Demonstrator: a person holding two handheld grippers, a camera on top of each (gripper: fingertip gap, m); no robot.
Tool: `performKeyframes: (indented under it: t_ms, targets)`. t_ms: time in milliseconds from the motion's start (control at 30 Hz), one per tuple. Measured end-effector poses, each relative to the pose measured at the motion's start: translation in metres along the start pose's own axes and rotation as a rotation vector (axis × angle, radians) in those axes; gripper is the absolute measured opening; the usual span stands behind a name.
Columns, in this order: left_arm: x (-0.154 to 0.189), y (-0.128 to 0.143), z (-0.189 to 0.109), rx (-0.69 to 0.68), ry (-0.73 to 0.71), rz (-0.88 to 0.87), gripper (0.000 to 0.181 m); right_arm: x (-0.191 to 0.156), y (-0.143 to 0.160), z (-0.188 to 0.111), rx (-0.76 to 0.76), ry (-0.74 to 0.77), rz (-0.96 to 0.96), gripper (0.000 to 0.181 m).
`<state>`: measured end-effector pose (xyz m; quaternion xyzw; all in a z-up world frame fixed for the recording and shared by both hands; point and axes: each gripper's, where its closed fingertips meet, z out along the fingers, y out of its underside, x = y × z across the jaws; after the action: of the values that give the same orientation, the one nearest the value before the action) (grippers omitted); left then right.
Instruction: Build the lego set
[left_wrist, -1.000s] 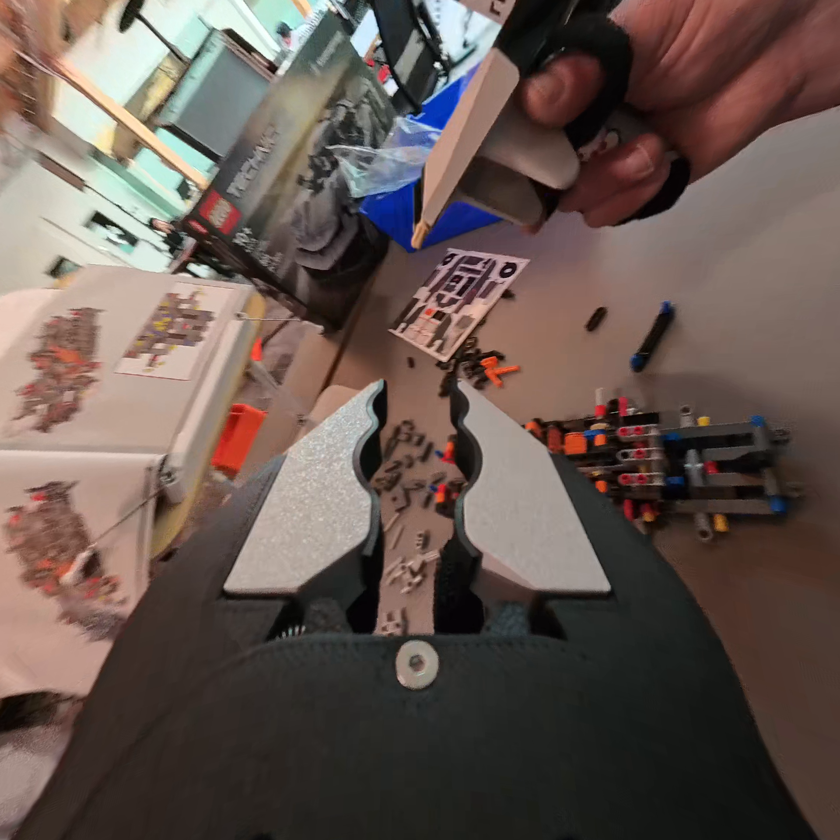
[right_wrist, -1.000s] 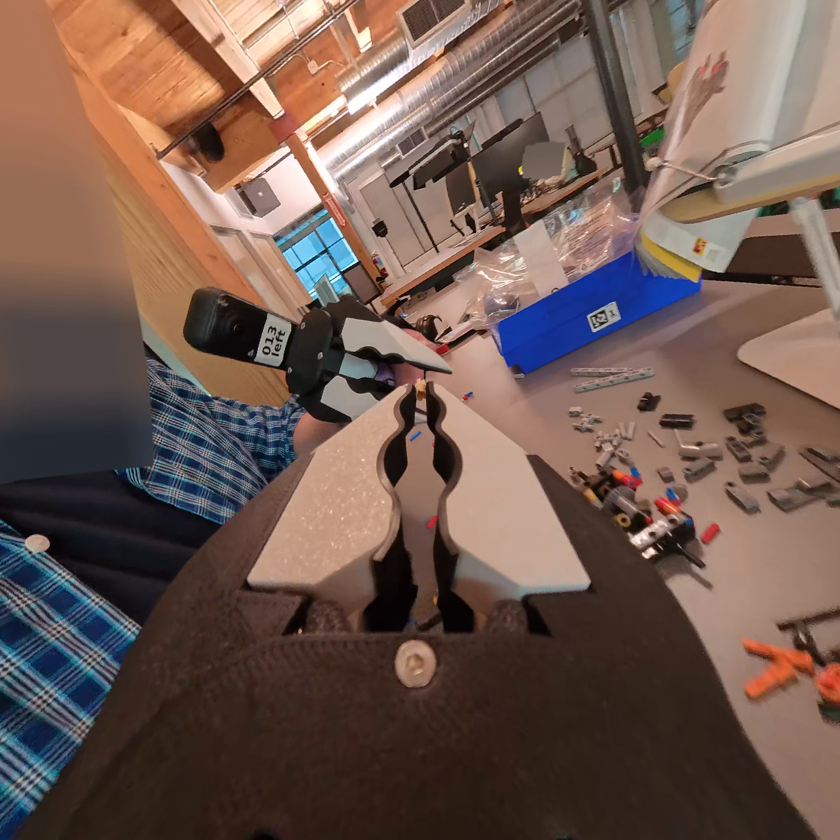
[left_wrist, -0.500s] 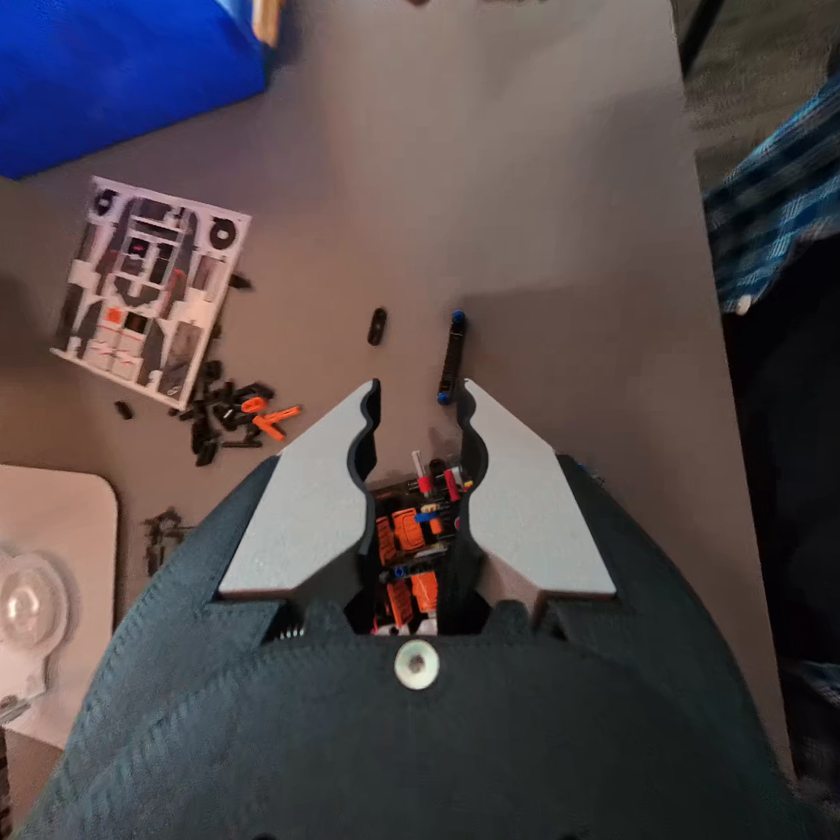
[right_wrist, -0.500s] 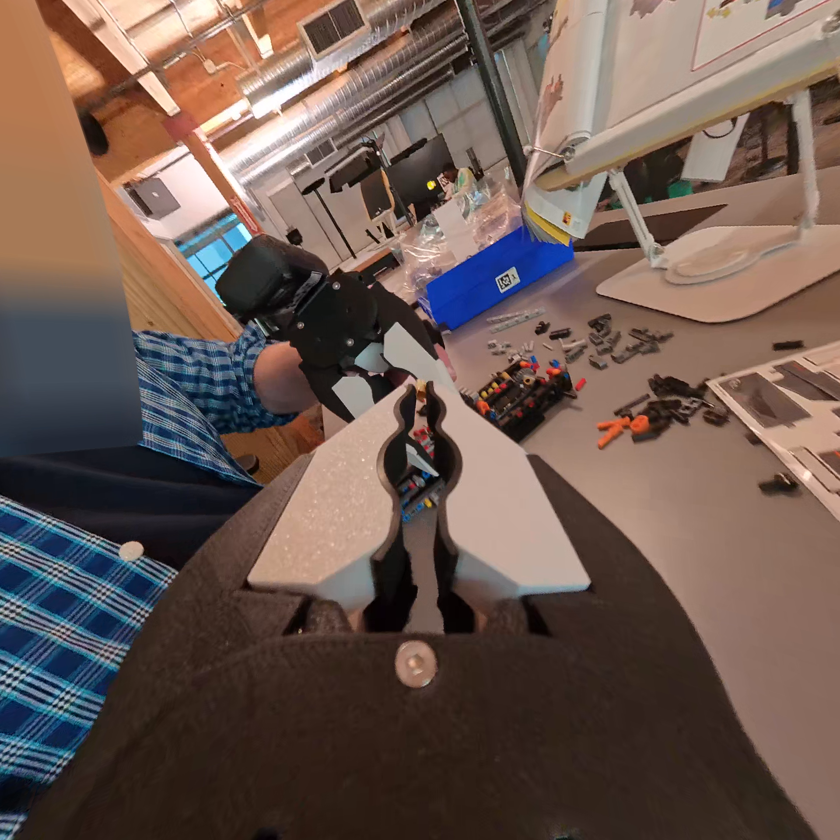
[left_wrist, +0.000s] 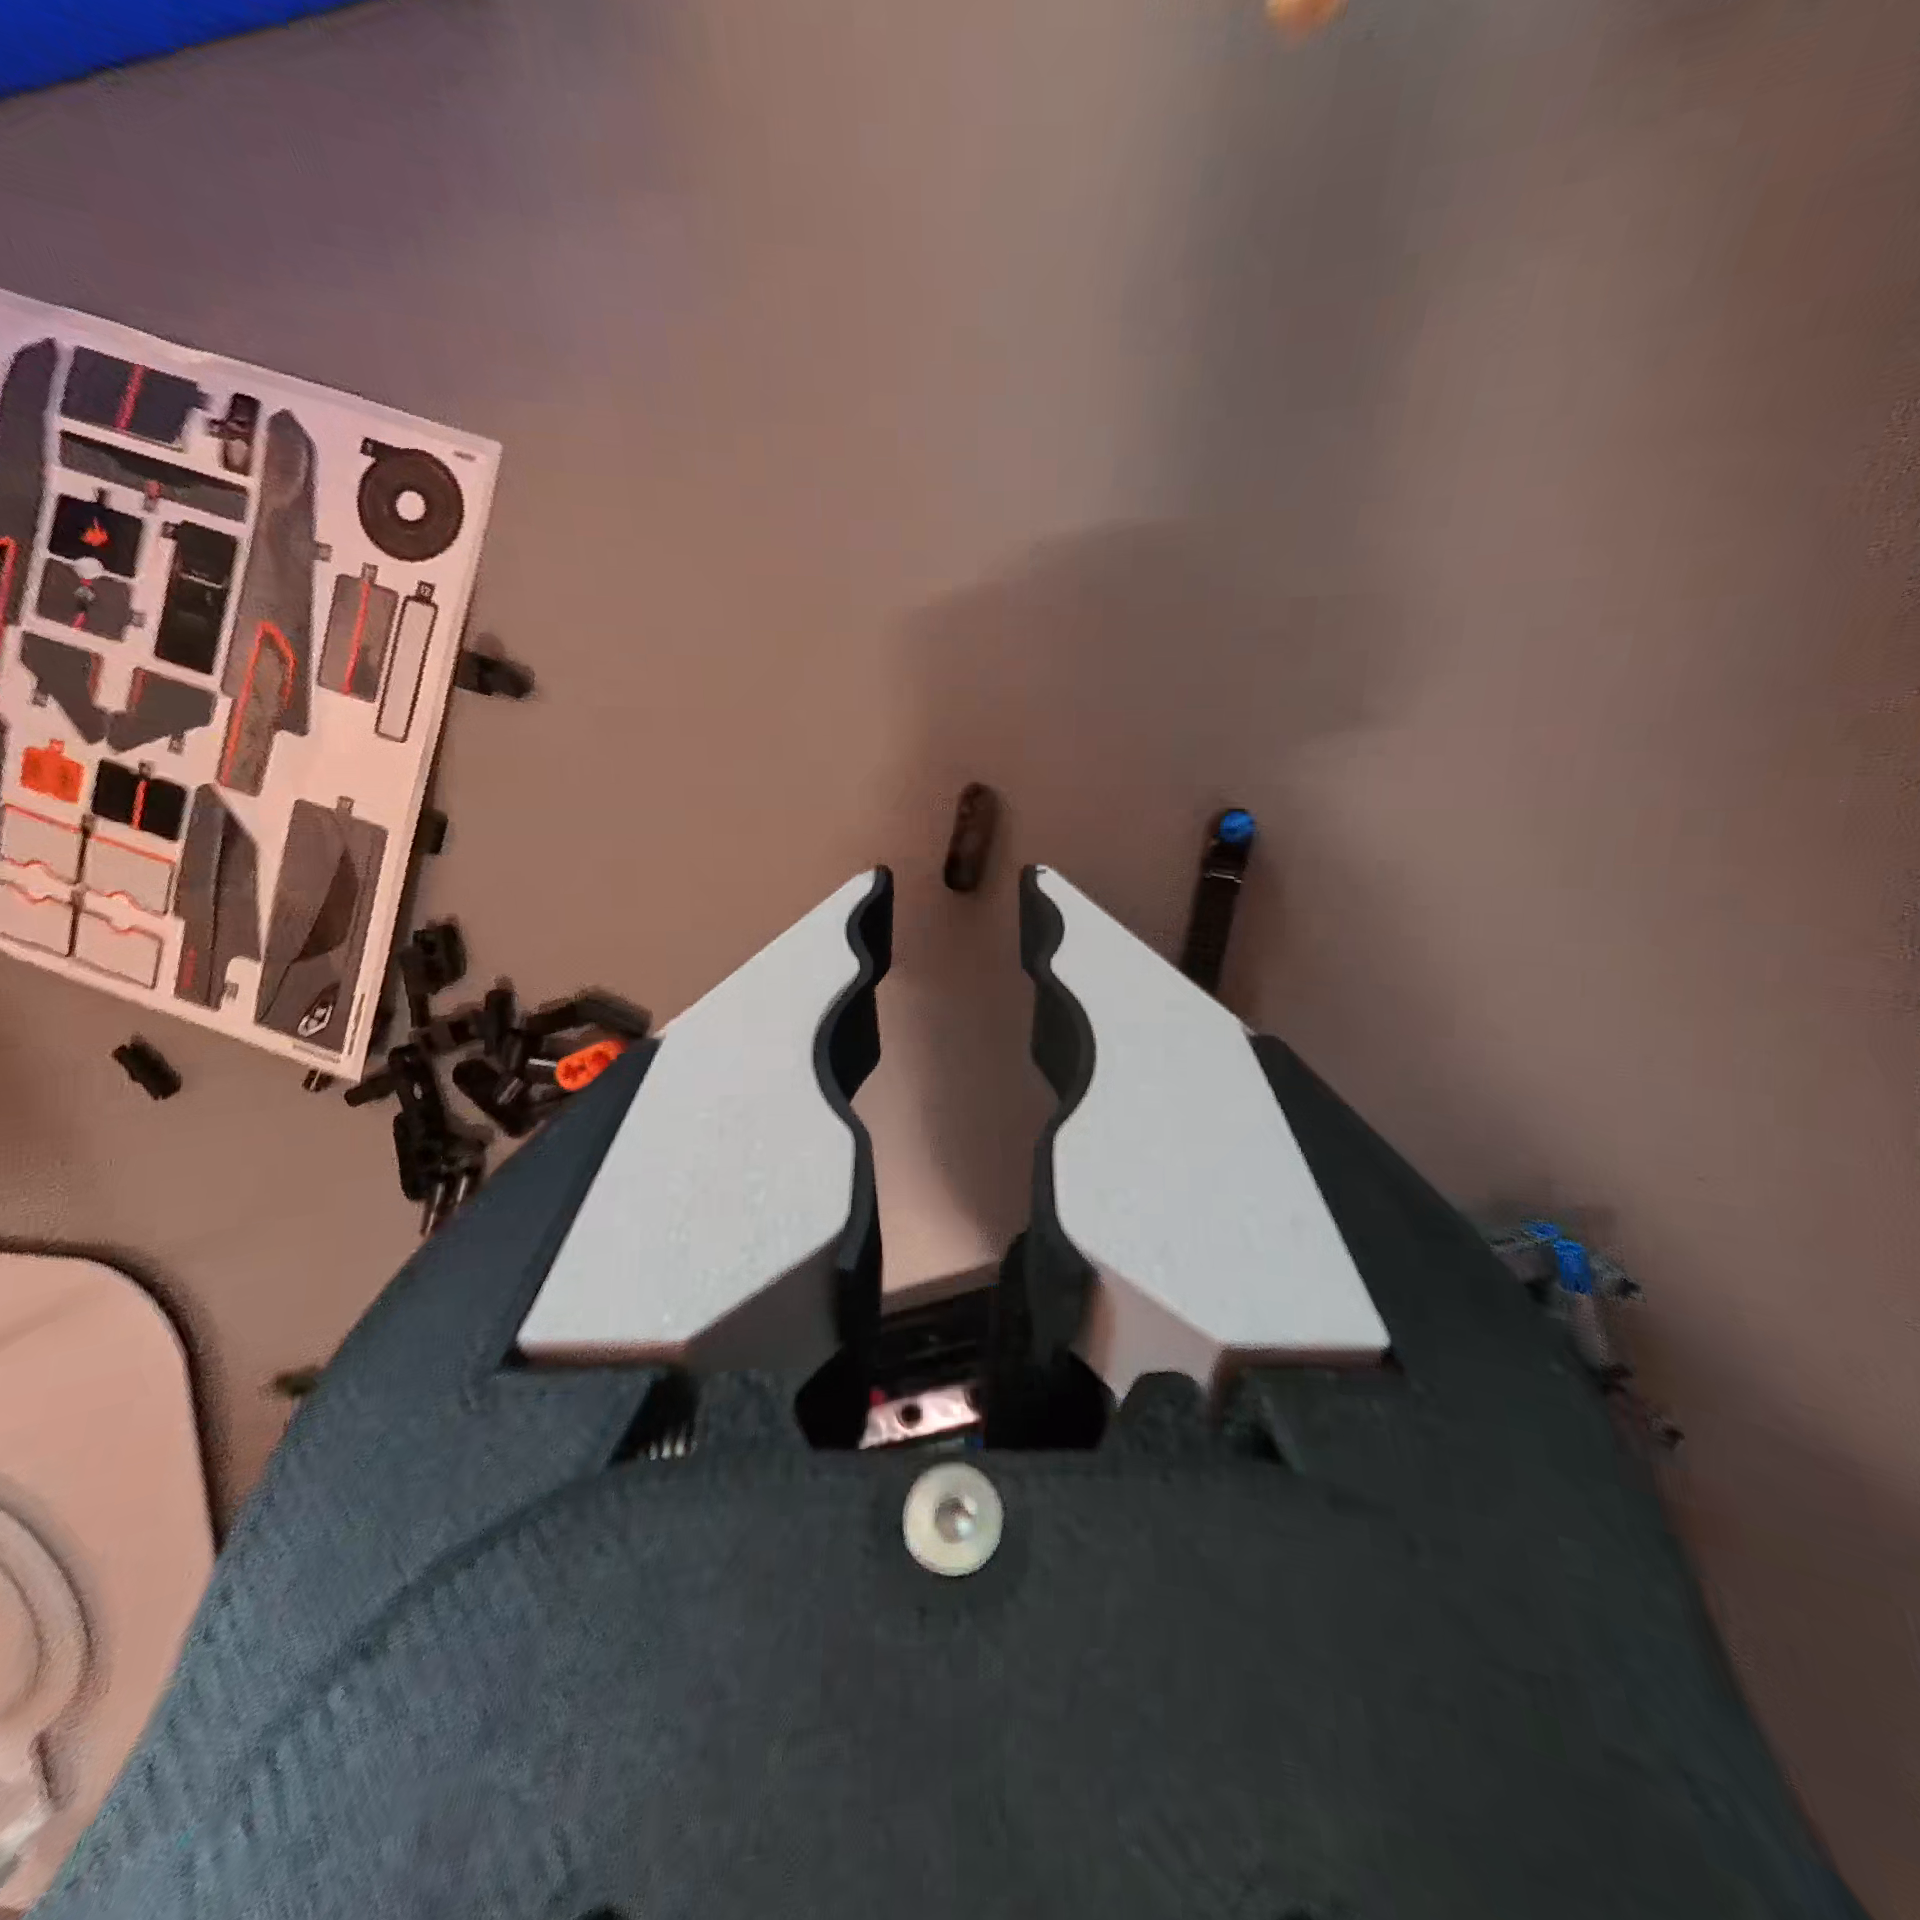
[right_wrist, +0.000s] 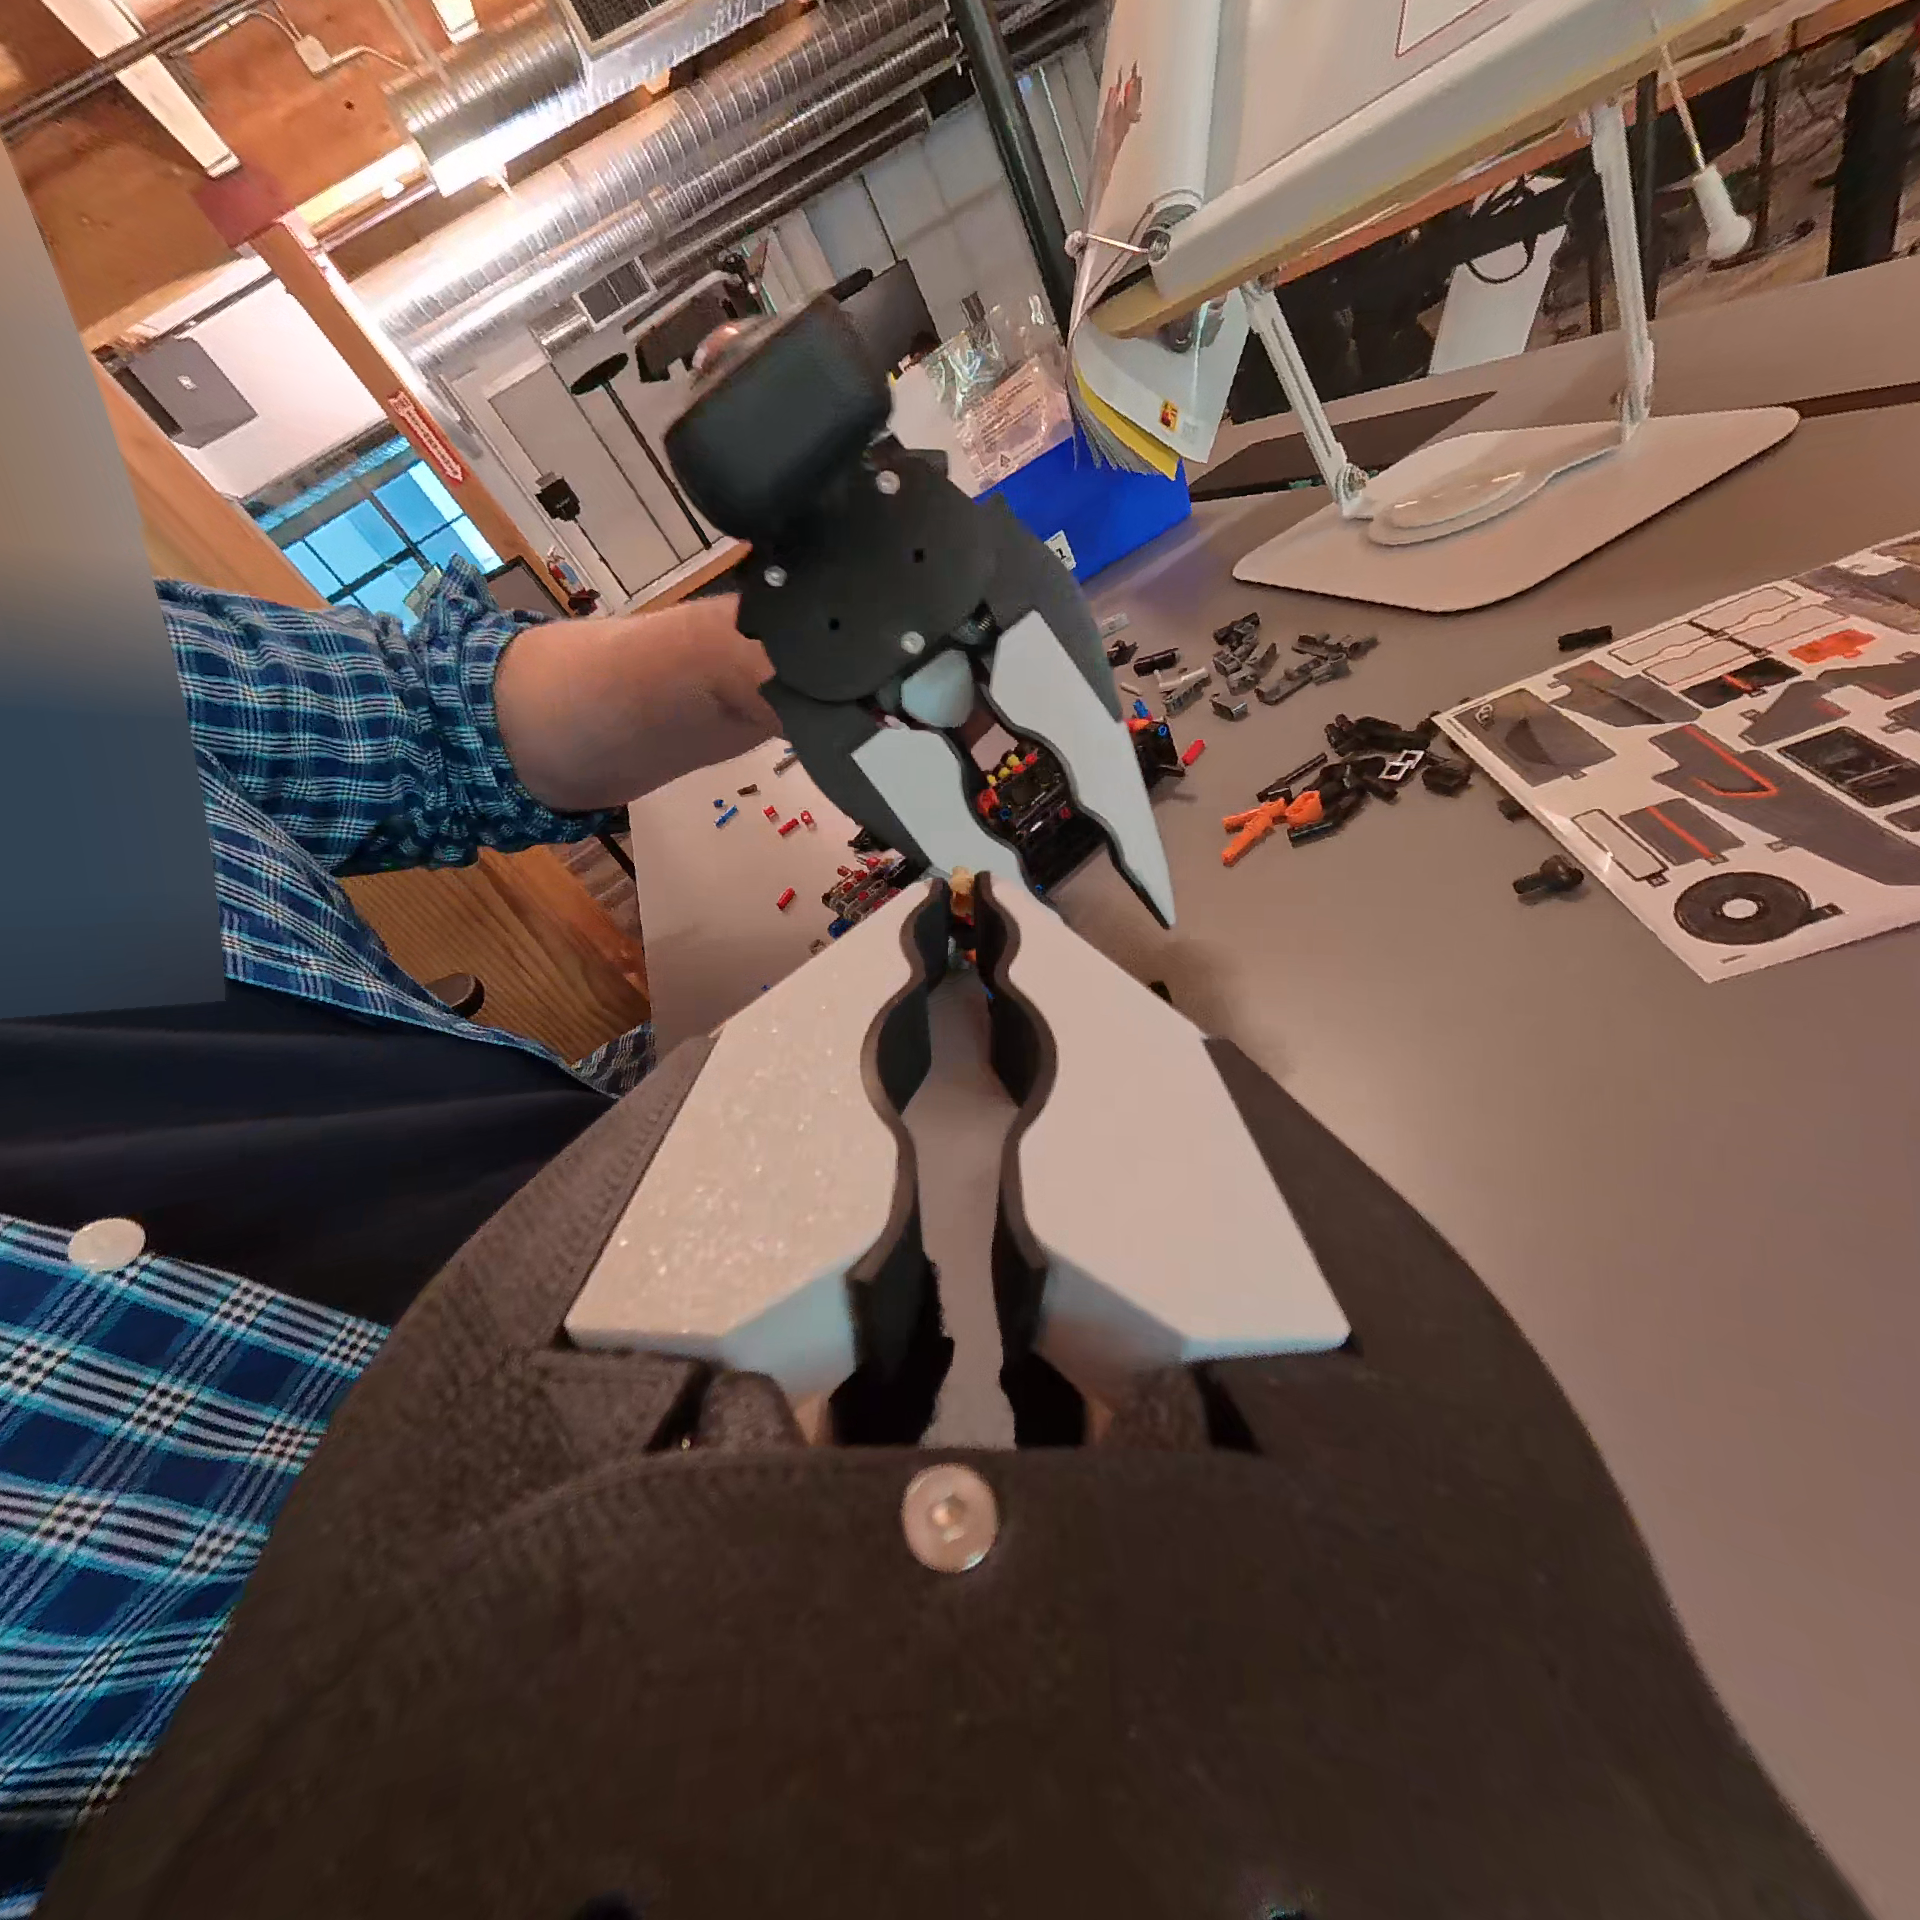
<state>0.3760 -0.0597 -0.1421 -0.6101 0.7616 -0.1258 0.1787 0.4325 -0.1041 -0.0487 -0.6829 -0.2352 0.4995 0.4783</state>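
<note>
Grey and matte, the bench (right_wrist: 1558, 1195) was seen beneath a workshop ceiling of silver ducts and timber beams. Taken from the sticker sheet (left_wrist: 208, 675) as landmark, a cluster of small black pins (left_wrist: 468, 1060) lay just below its lower corner, a short dark connector (left_wrist: 969, 836) lay well to its right, and a black axle with a blue end (left_wrist: 1221, 894) lay farther right again.

The lego set was judged to be only partly built: one dense assembly (right_wrist: 1029, 800) of black, red and orange parts sat left of the sheet in the right wrist view, behind the left gripper, while many loose grey pieces (right_wrist: 1268, 660) and an orange part (right_wrist: 1273, 816) remained unused around it. Much of the build was therefore taken to be left.

The left gripper (left_wrist: 951, 883) was held with a moderate gap and nothing between its tips, aimed just short of the dark connector. The right gripper (right_wrist: 964, 888) was nearly closed on a small tan piece (right_wrist: 962, 883) pinched at its tips.

Compared with half a second earlier, the left gripper had been moved forward off the assembly, which had filled the gap between its fingers then, and toward the connector.
</note>
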Motion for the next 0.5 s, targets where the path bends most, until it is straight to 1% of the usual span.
performKeyframes:
  t_ms: [33, 133, 167, 233, 267, 367, 433, 467, 500]
  targets:
    - [-0.001, 0.001, 0.006, -0.019, 0.007, 0.009, 0.024, 0.0, 0.001, 0.0, 0.003, -0.002, -0.001, 0.001]
    - [0.001, 0.002, 0.019, -0.06, 0.033, 0.037, 0.021, 0.0, 0.003, -0.001, 0.007, -0.004, -0.002, 0.001]
    - [0.001, 0.005, 0.023, -0.087, 0.036, 0.046, 0.017, 0.001, 0.004, -0.001, 0.006, -0.002, -0.001, 0.001]
    - [0.005, 0.001, 0.025, -0.063, 0.085, 0.01, 0.01, 0.003, 0.006, -0.002, 0.004, 0.0, 0.0, 0.001]
    - [0.004, 0.0, 0.025, -0.058, 0.085, 0.003, 0.007, 0.003, 0.006, -0.002, 0.005, -0.001, 0.001, 0.001]
    - [0.003, 0.0, 0.025, -0.038, 0.09, -0.027, 0.007, 0.007, 0.006, -0.002, 0.003, 0.014, -0.012, 0.001]
    - [-0.001, -0.006, 0.017, 0.037, 0.078, -0.09, 0.007, 0.008, 0.001, -0.002, 0.017, 0.035, -0.037, 0.001]
    - [-0.004, -0.015, 0.007, 0.112, 0.086, -0.147, 0.007, 0.009, -0.002, -0.001, 0.019, 0.048, -0.06, 0.001]
    - [-0.006, -0.028, -0.008, 0.231, 0.119, -0.228, 0.007, 0.008, -0.007, 0.001, 0.026, 0.065, -0.092, 0.001]
